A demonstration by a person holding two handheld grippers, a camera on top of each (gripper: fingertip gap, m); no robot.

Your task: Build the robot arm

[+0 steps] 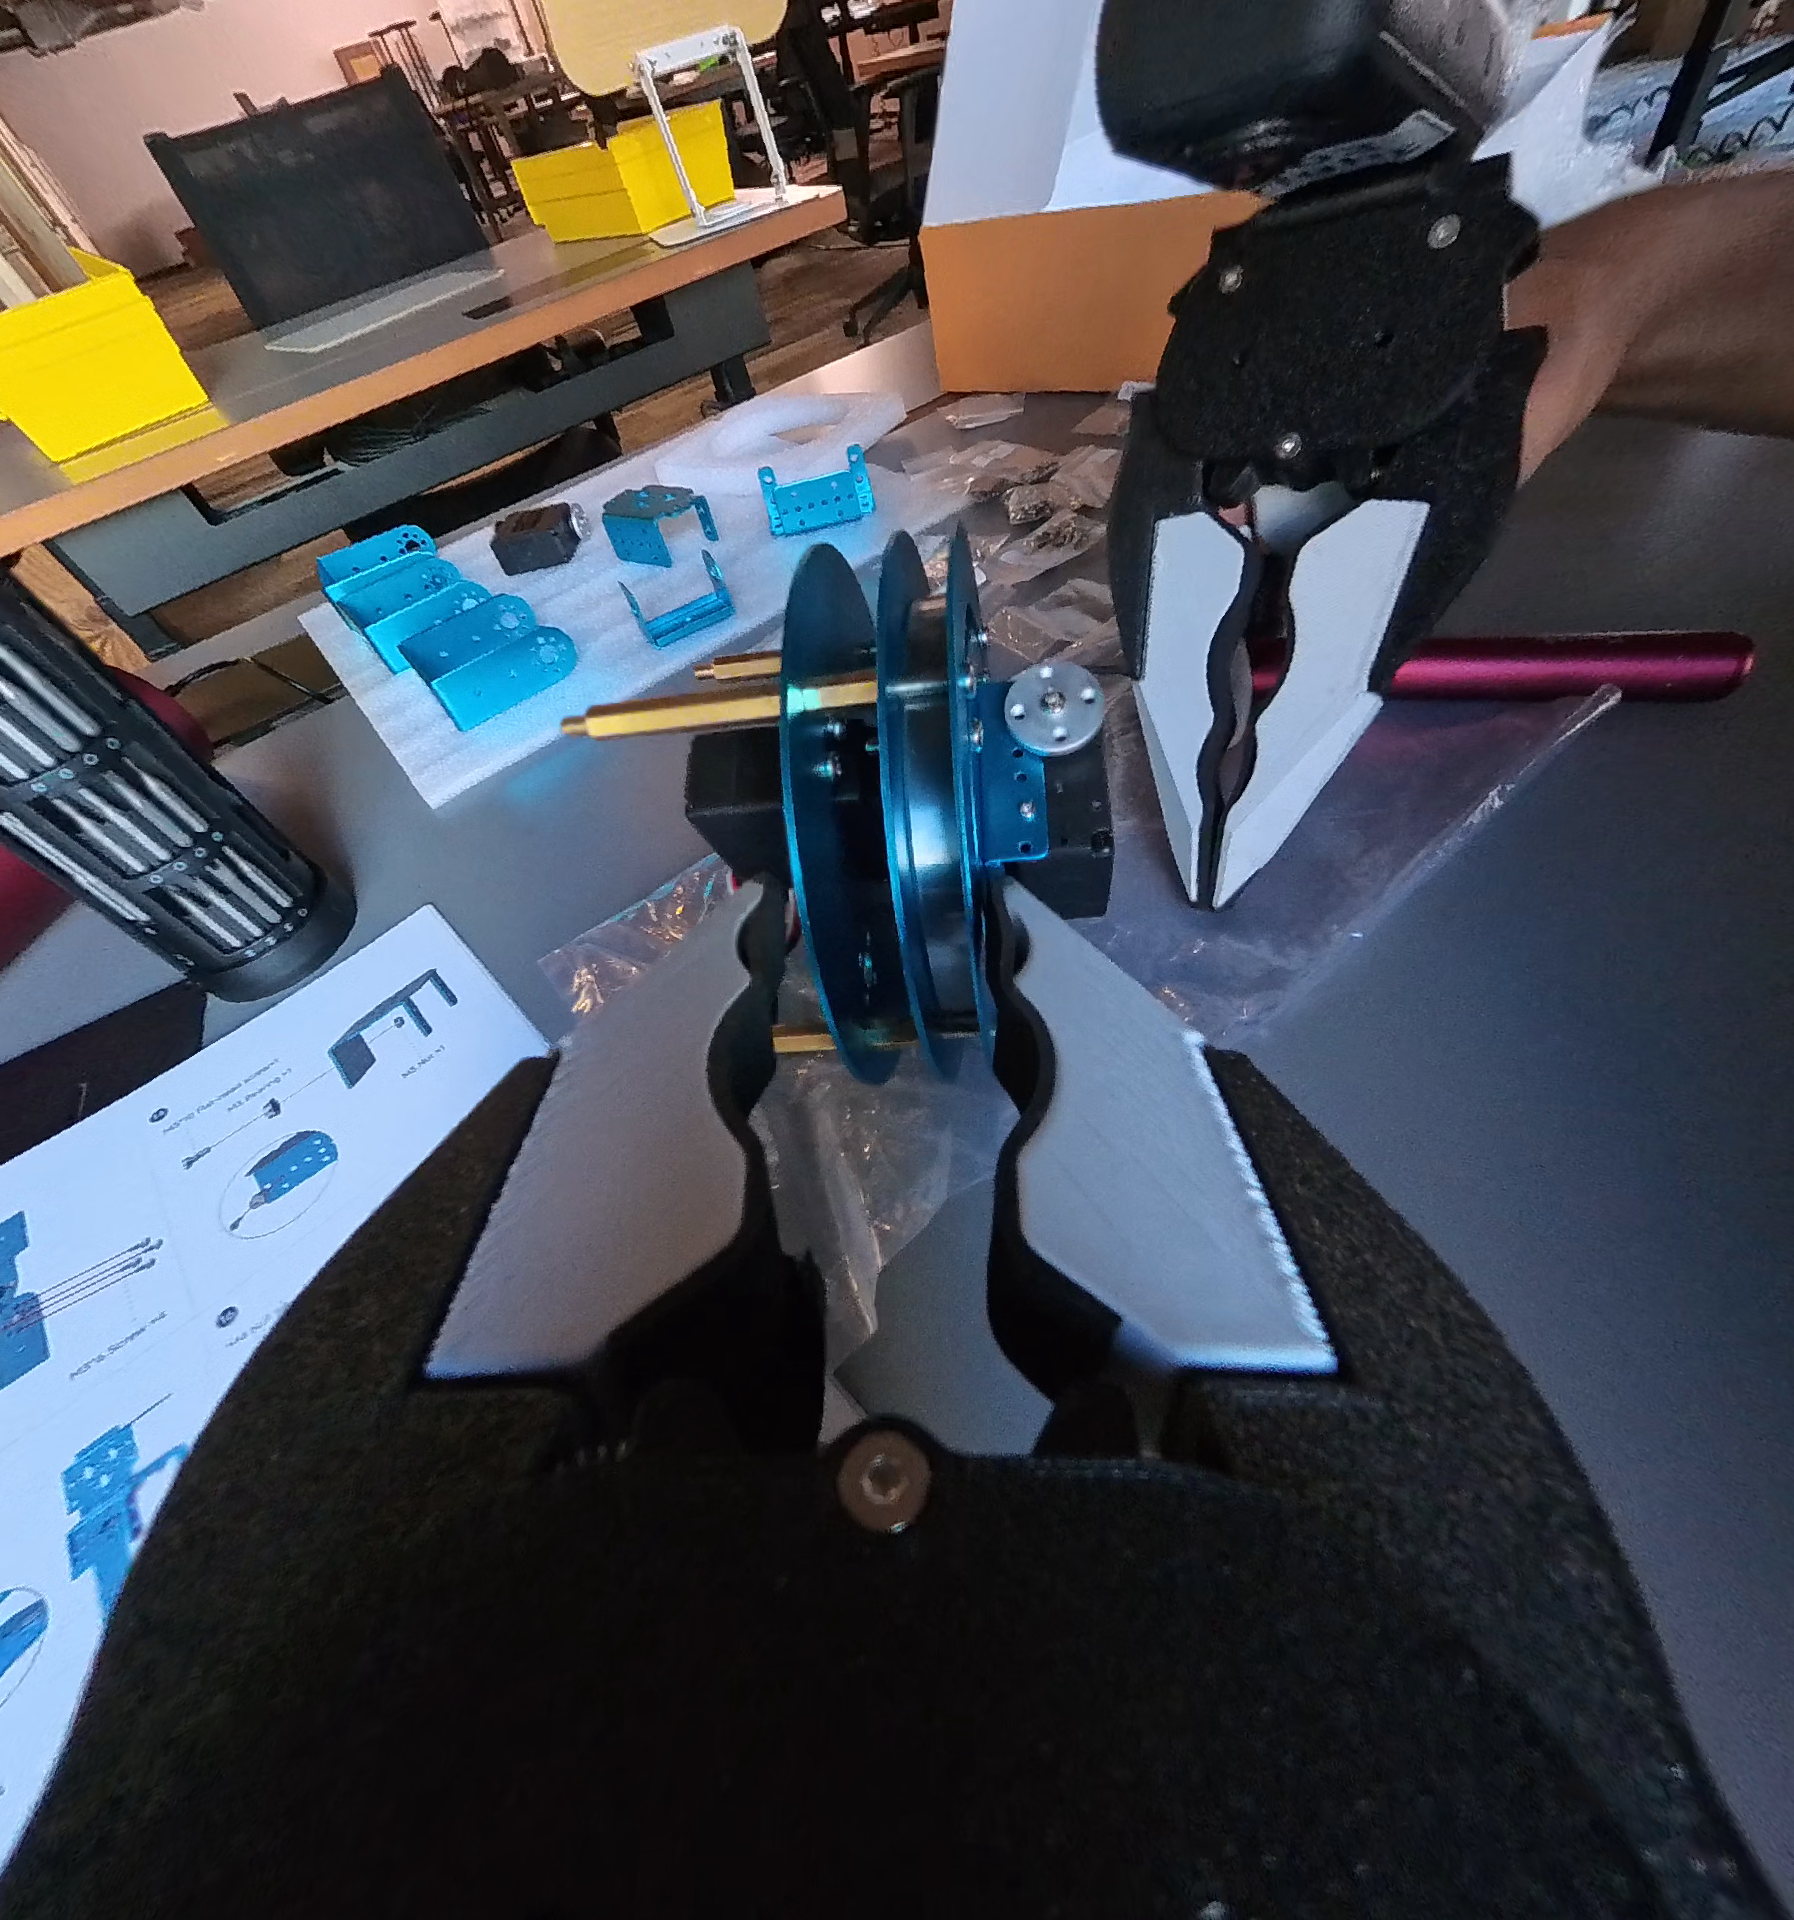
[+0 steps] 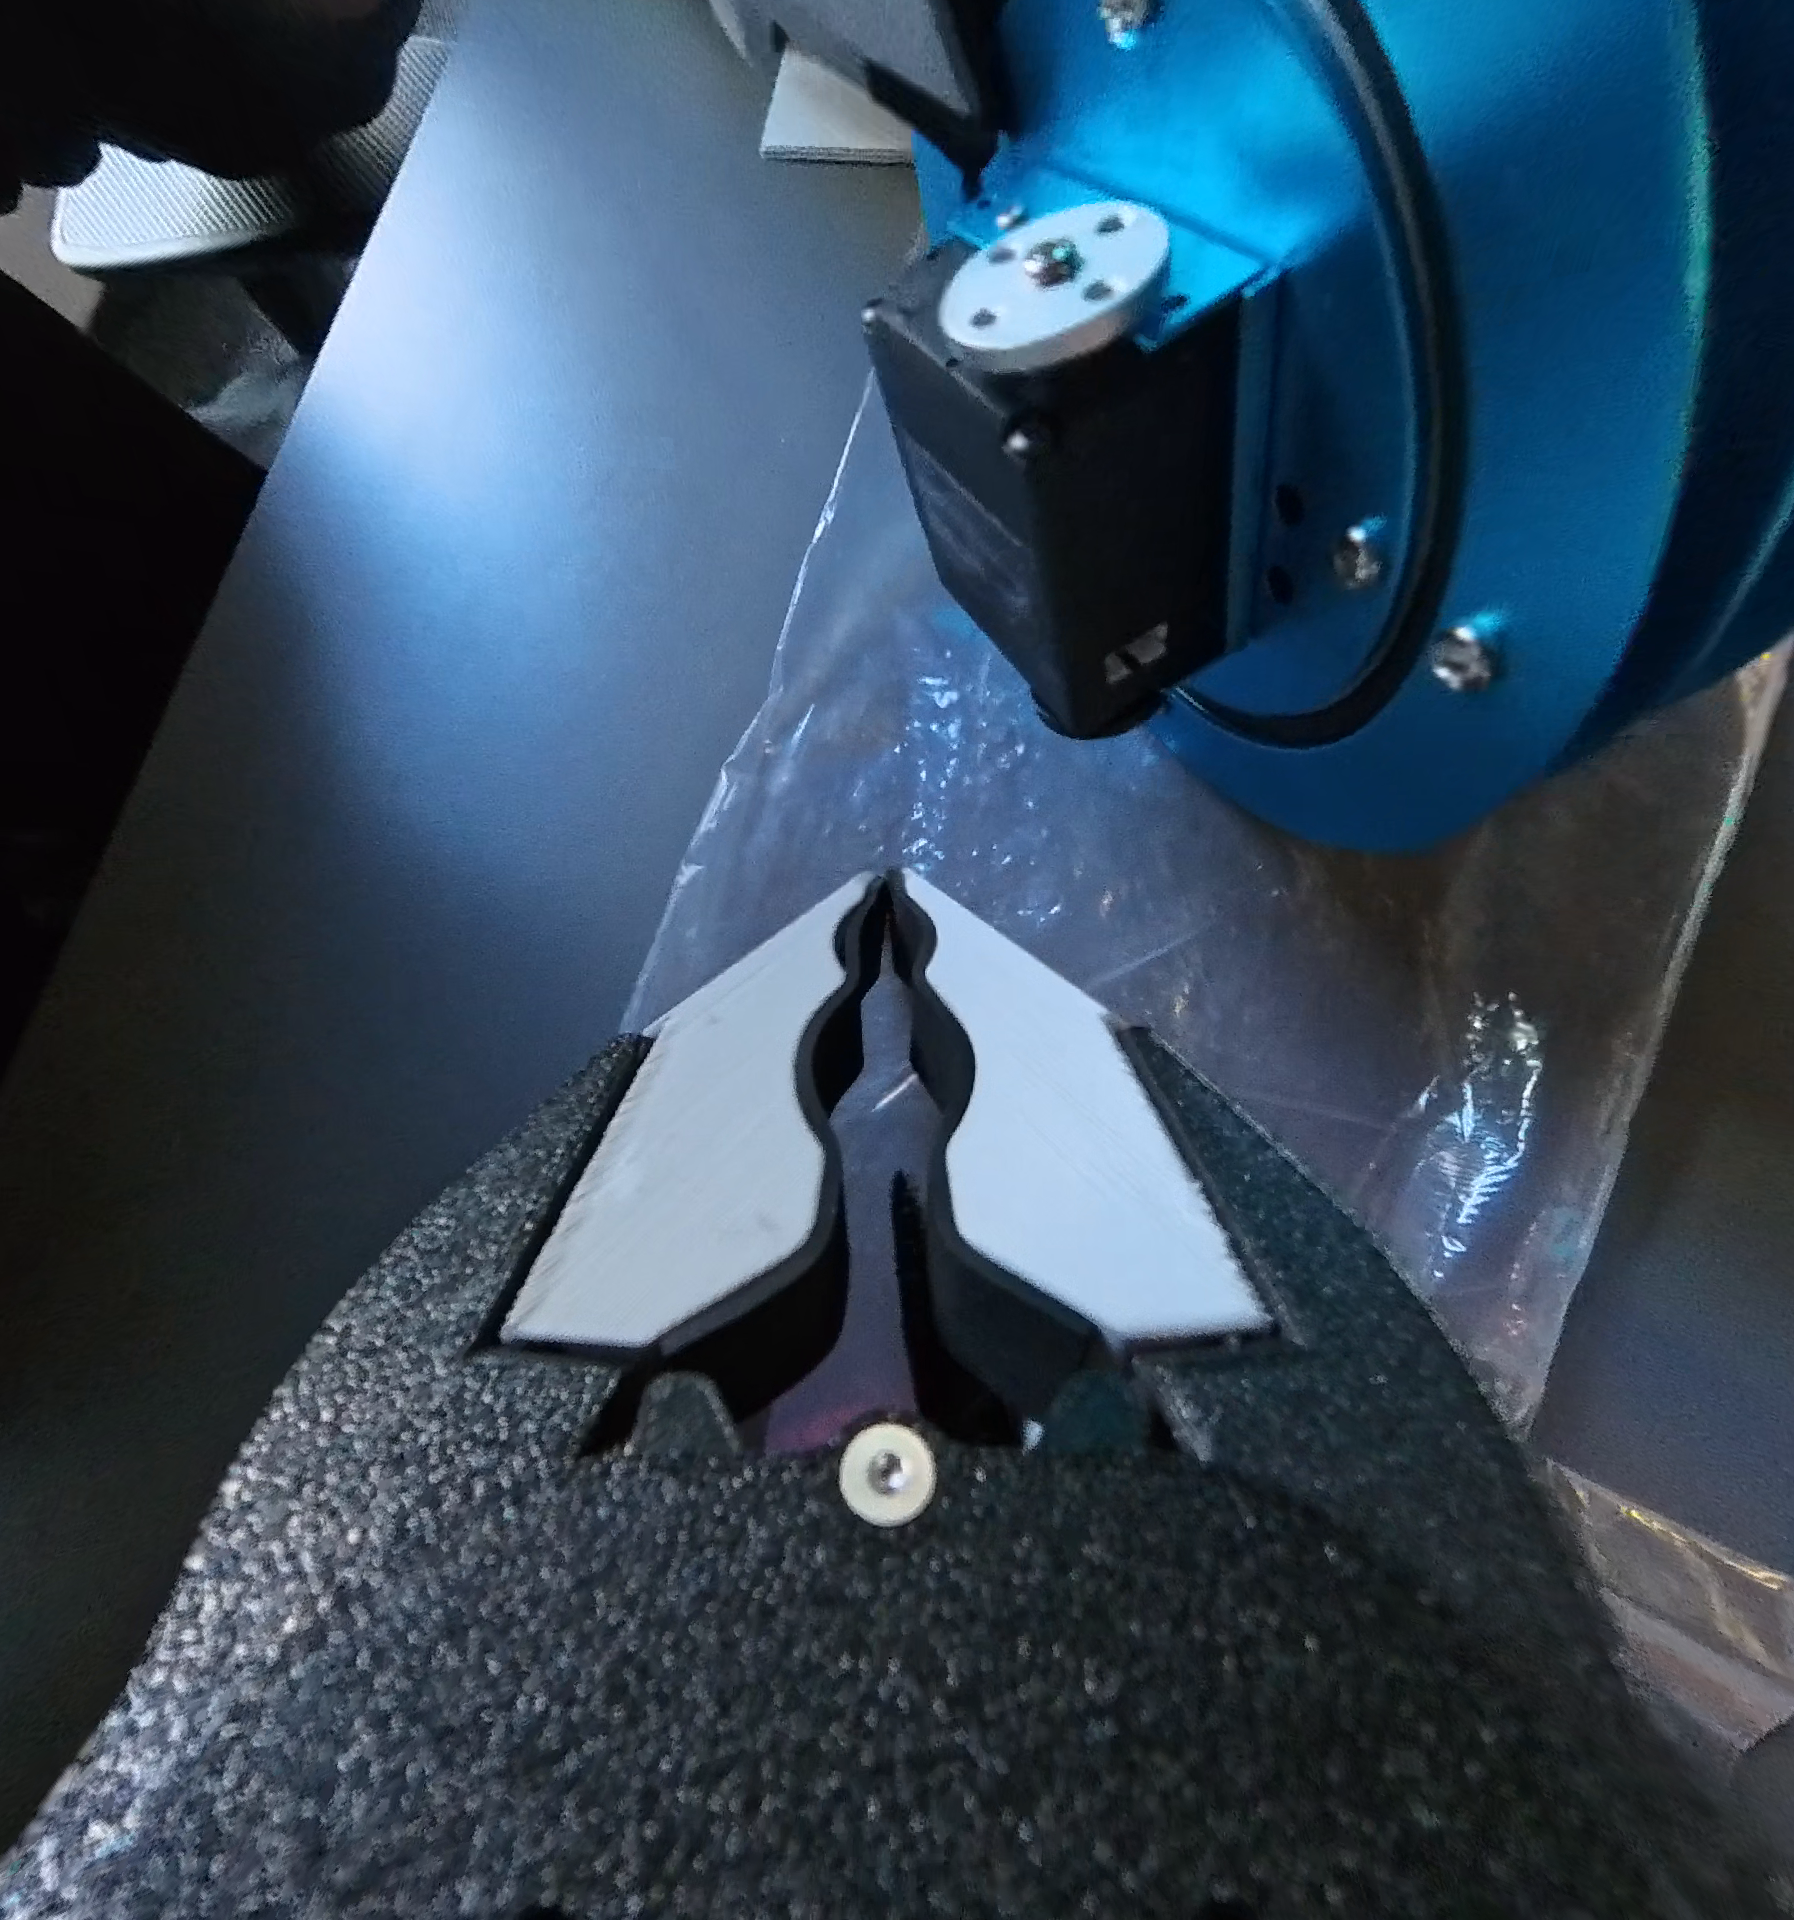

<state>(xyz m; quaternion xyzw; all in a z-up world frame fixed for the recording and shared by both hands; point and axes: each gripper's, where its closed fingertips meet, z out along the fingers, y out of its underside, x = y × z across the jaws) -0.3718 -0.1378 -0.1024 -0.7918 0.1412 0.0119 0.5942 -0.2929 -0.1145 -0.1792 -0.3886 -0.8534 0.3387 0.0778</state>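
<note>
My left gripper [image 1: 882, 904] is shut on a blue disc assembly [image 1: 851, 810] and holds it on edge above the grey table [image 1: 1495, 1039]. The assembly has stacked blue discs, brass standoffs [image 1: 685, 717] sticking out to the left, and a black servo [image 1: 1069, 842] with a silver horn [image 1: 1054, 707] on the right. My right gripper [image 1: 1210, 899] is shut and points down just right of the servo. Its tips [image 2: 888, 883] rest on a clear plastic bag [image 2: 1236, 987]. The blue disc [image 2: 1495, 416] and servo [image 2: 1069, 520] sit close above the tips in the right wrist view.
Blue brackets [image 1: 457, 634] lie on a white foam sheet [image 1: 519, 748] behind the assembly. An instruction sheet [image 1: 197, 1195] and a black cylindrical rack [image 1: 124, 790] are at the left. A maroon rod [image 1: 1568, 665], small parts bags [image 1: 1038, 499] and a cardboard box [image 1: 1059, 291] are at the back right. The grippers' ends are close to 12 cm from one another.
</note>
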